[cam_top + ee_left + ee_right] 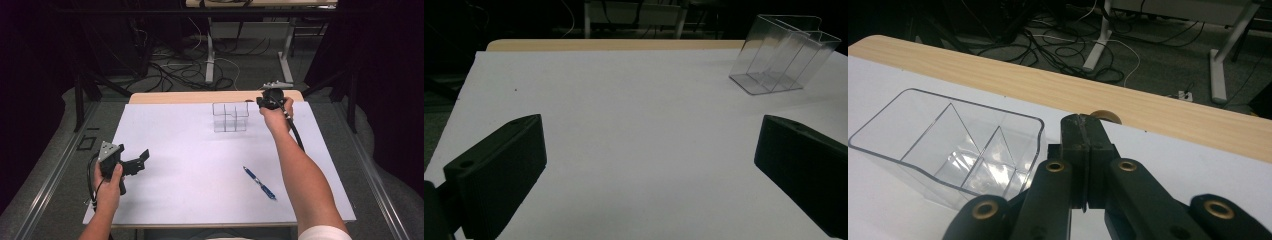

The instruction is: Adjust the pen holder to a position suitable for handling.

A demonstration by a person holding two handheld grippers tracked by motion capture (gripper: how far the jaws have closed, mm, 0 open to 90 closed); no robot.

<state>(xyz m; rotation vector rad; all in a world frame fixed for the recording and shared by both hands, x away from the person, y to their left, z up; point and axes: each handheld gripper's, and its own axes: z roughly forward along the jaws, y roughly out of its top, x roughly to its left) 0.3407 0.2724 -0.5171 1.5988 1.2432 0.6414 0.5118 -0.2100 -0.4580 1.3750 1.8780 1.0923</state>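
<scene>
A clear plastic organizer (230,117) with several compartments stands near the far edge of the white sheet (190,150). Right of it, my right gripper (265,99) hovers with its jaws pressed together and nothing between them; in the right gripper view the shut jaws (1083,127) sit just right of the organizer (948,145). My left gripper (142,161) is at the sheet's near left, open and empty. Its jaws (651,132) stand wide apart over bare sheet, with the organizer (781,55) far ahead to the right. A blue pen (260,183) lies on the sheet near the right forearm.
The wooden table edge (200,96) runs behind the sheet, with a round cable hole (1105,116) just beyond the right jaws. Cables (185,70) and white table legs (210,55) cover the floor beyond. Dark curtains flank both sides.
</scene>
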